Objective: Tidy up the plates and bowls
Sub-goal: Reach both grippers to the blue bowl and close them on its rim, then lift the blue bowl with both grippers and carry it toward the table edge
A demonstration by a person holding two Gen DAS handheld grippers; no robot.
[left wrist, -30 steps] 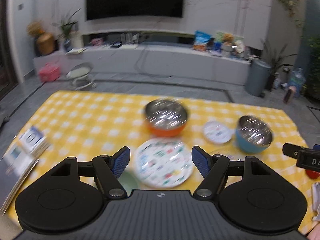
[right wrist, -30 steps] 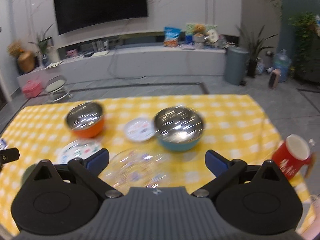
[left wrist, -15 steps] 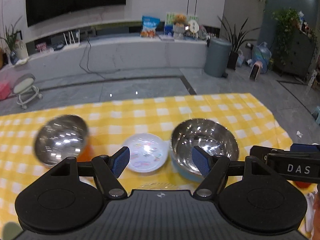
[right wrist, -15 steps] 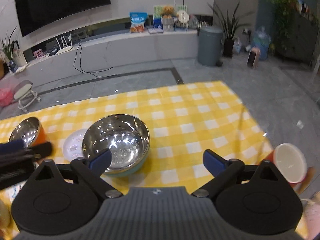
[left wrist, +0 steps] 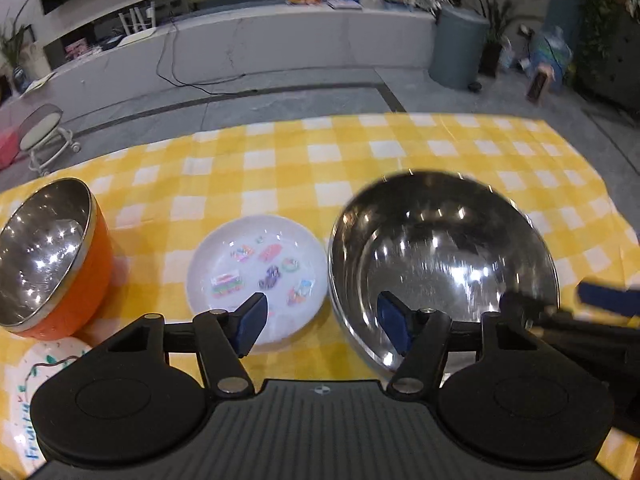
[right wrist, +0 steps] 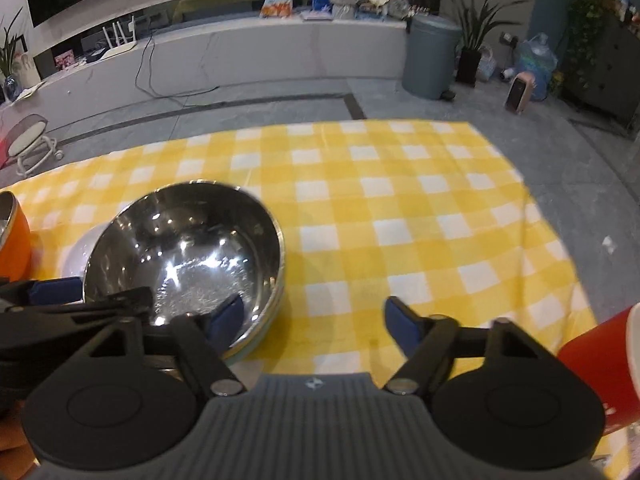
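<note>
Tongs on both sides stand apart and empty, left tongs and right tongs flanking the steel bowl; next likely needs closing on its rim.

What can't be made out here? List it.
- Large steel bowl: near rim hidden by gripper body, left wrist view.
- Small plate: mostly hidden behind that bowl, right wrist view.
- Red cup: cut by right edge.
- Patterned plate: cut by left edge.
</note>
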